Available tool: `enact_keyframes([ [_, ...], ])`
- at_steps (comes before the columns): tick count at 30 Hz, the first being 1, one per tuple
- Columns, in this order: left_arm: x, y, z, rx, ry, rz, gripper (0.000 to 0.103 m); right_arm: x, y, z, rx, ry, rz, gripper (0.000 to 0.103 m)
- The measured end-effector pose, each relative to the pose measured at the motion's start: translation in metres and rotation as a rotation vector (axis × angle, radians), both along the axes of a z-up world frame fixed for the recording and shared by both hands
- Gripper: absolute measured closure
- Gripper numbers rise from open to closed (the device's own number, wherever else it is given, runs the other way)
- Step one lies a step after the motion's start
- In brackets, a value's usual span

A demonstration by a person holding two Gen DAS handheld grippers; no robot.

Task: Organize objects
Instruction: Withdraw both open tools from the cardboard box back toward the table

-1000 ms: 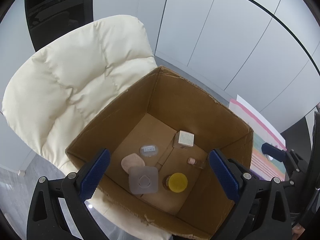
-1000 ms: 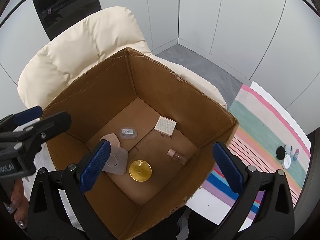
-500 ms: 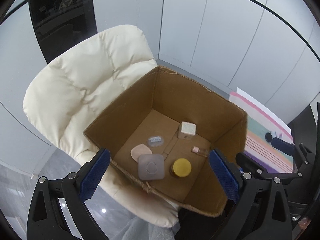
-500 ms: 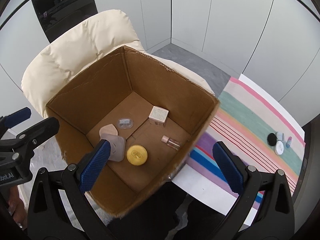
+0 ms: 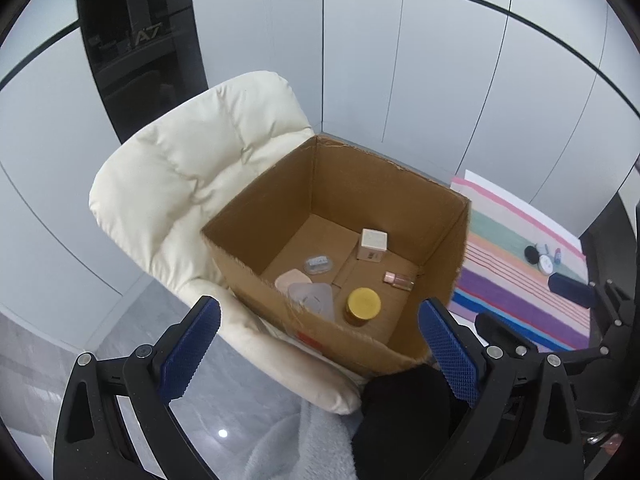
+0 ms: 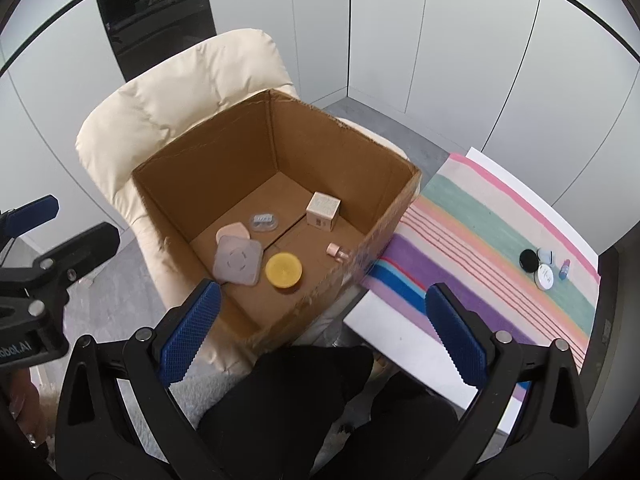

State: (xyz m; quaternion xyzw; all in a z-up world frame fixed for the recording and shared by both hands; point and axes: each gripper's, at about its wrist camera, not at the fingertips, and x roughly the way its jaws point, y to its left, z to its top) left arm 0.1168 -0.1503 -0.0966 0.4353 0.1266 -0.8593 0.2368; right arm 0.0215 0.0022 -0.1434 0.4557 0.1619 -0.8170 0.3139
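Both my tongs, left and right, gape empty; six items in box ahead, four remain on bench rightward

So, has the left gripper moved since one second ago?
Yes. The left gripper has pulled back and up from the box: the box looks smaller now, and more of the chair and wall shows.

- My right gripper fills the lower frame, jaws wide apart, nothing between them.
- Cardboard box at centre, on a cream chair.
- Inside it: yellow-lidded jar, grey square case, small carton, pink-capped vial.
- Striped cloth at right carries small cosmetics.
- Left gripper at the left edge.
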Motion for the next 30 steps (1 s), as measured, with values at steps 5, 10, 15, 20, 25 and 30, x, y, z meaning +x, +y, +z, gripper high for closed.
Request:
enact_keyframes([
  [5,0.021,0.007,-0.004,0.014,-0.012,0.013,0.003,0.023,0.019,0.003,0.002,0.015,0.012,0.0],
  [10,0.049,0.008,-0.013,0.053,-0.035,0.029,0.003,0.043,0.042,0.004,0.003,0.02,0.008,0.0],
  [15,0.053,0.006,-0.011,0.041,-0.018,0.038,0.003,0.048,0.056,-0.002,-0.02,-0.025,-0.024,0.0],
  [20,0.045,0.011,-0.006,0.064,0.014,0.011,0.003,0.048,0.061,-0.003,-0.008,-0.01,-0.048,0.0],
  [25,0.033,0.02,-0.003,0.063,0.019,-0.023,0.003,0.046,0.07,0.001,-0.007,0.006,-0.077,0.0],
  [30,0.022,0.03,-0.005,0.071,0.015,-0.054,0.003,0.041,0.084,0.002,-0.007,0.007,-0.115,0.0],
])
